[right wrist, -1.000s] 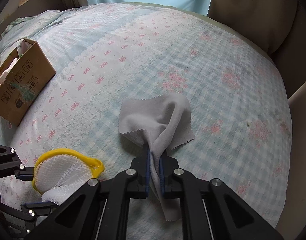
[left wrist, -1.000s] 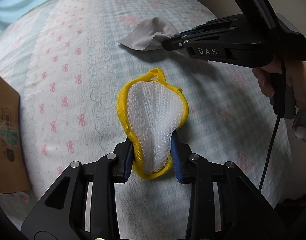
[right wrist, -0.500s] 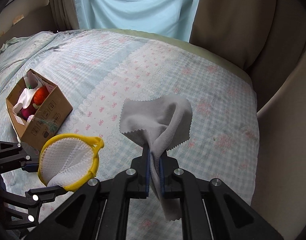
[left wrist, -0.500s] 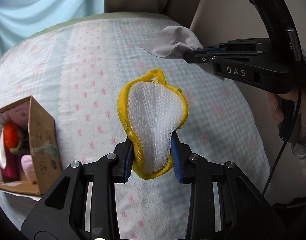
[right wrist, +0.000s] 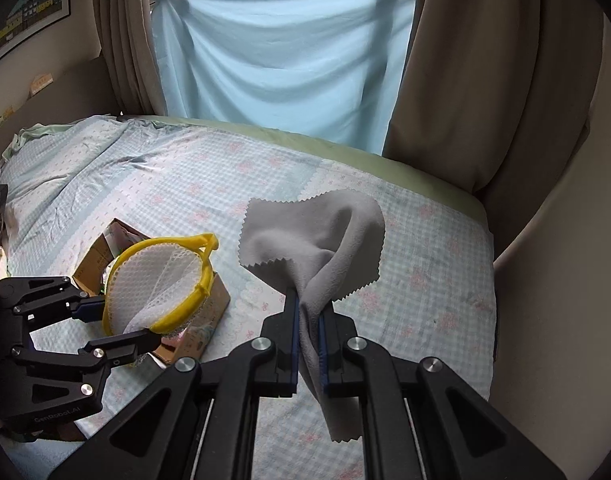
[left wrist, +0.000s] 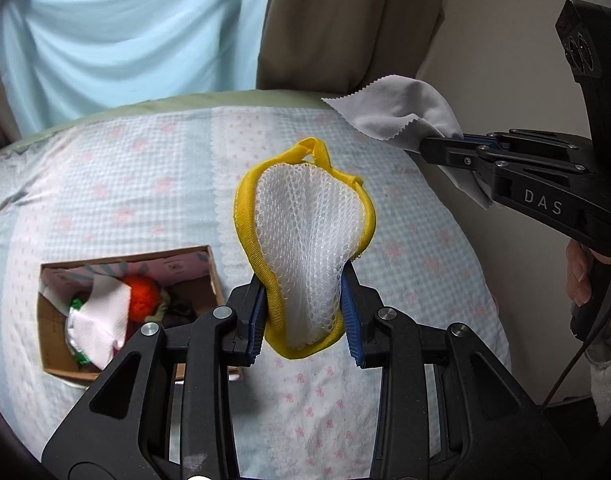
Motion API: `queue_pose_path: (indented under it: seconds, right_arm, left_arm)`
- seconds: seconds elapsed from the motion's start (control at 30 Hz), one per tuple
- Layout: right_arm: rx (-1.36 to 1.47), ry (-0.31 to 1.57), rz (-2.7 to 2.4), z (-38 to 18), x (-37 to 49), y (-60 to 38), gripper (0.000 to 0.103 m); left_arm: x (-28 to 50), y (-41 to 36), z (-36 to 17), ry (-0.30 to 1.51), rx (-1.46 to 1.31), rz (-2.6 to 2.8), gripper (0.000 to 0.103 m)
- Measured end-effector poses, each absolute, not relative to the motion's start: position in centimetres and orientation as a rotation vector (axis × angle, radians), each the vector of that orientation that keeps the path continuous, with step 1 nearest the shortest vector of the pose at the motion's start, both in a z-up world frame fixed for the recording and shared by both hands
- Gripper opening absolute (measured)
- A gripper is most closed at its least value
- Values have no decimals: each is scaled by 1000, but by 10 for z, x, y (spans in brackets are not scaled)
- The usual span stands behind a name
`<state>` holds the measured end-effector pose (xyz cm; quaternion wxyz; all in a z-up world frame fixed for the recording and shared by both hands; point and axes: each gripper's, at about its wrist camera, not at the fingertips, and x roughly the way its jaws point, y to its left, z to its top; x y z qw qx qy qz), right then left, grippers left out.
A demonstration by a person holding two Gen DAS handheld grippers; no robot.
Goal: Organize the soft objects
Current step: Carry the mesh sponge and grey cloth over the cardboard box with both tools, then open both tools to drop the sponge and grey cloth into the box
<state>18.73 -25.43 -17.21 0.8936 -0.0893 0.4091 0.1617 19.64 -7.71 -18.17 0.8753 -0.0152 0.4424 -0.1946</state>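
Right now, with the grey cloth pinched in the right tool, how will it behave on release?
Probably floppy: the grey cloth folds and drapes below the right tool. Likely light, held by a small pinch. It should crumple, not roll.

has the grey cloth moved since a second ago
Yes. The grey cloth, pinched in the right gripper, has been lifted up off the bedspread, which now lies well below it.

White letters "DAS" stand on the side of the right gripper (left wrist: 441,148), seen from the left wrist. The left gripper (right wrist: 113,324) carries faint lettering "GenRobot.AI" along its lower body. Print on the cardboard box (left wrist: 209,268) is too blurred to read.
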Motion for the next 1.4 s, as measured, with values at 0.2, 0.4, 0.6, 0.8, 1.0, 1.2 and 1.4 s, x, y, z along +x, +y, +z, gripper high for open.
queue_pose_path:
  seconds: [0.2, 0.4, 0.6, 0.8, 1.0, 1.2, 1.4]
  right_arm:
    - [-123, 853, 357, -154, 173, -185, 7]
    - [-74, 913, 339, -164, 174, -123, 7]
    - [-16, 992, 303, -192, 181, -73, 7]
    - [38, 1081, 272, -227, 192, -33, 7]
    - [105, 1179, 222, -266, 210, -15, 7]
    - [229, 1287, 161, -306, 234, -20, 7]
    - [390, 1375, 113, -341, 250, -29, 7]
  left_arm:
    - [193, 3, -160, 932, -43, -368, 30]
    - [199, 78, -168, 993, -20, -338, 30]
    - [210, 139, -193, 1061, 4, -306, 30]
    - [234, 171, -231, 1151, 0, -291, 30]
    - [257, 191, -268, 1243, -18, -278, 30]
    - [283, 185, -306, 1329, -12, -298, 30]
    - [299, 160, -339, 1396, 40, -344, 30]
